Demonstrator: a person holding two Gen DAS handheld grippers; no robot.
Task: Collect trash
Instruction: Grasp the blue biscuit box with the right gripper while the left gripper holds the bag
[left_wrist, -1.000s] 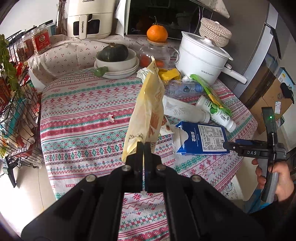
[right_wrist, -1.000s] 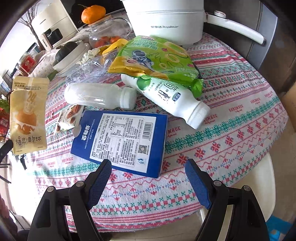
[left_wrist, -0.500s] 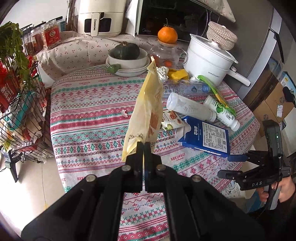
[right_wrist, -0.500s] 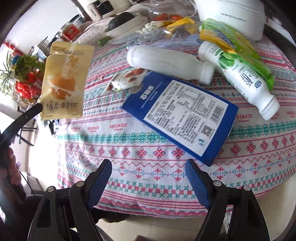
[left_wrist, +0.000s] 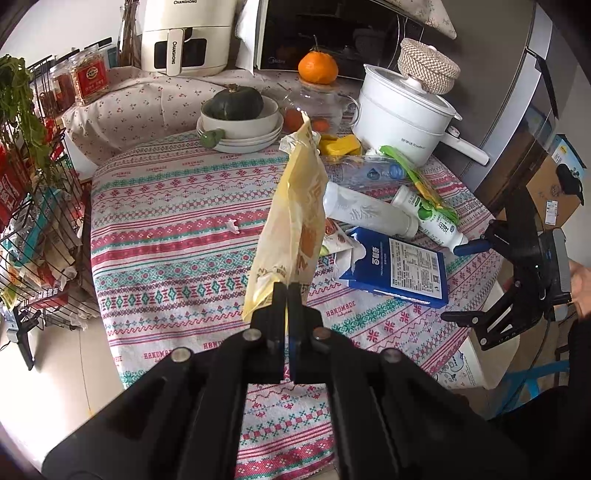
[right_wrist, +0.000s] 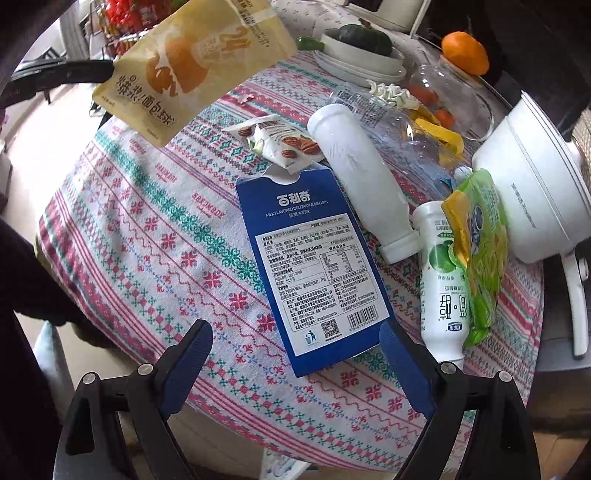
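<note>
Left gripper (left_wrist: 286, 295): jaws clamped together on the bottom edge of the yellow snack bag (left_wrist: 295, 221), which stands upright above the tablecloth (left_wrist: 166, 240), clear of it.
Yellow snack bag, right wrist view: hangs at far left over the table edge, printed face toward the camera.
Right gripper (right_wrist: 295, 354): jaws wide apart and just been opening further; nothing pressed between the pads. It hovers above the near end of the blue biscuit box (right_wrist: 314, 266).
Blue biscuit box: lies flat on the tablecloth, label side up, its torn end pointing far.
Nut wrapper (right_wrist: 280, 142): at the box's torn far end, overlapping it.
White bottle (right_wrist: 362, 177): on its side, just right of the box.
Green-label bottle (right_wrist: 443, 284): on its side further right, partly under the green pouch (right_wrist: 480, 236).
Clear plastic bottle (left_wrist: 365, 171): lying far of the white bottles.
White cooking pot (left_wrist: 402, 110): far right, beside the green pouch.
Bowl with squash (left_wrist: 238, 110): far centre of the table.
Right hand (left_wrist: 580, 280): at the right edge, behind the right gripper.
</note>
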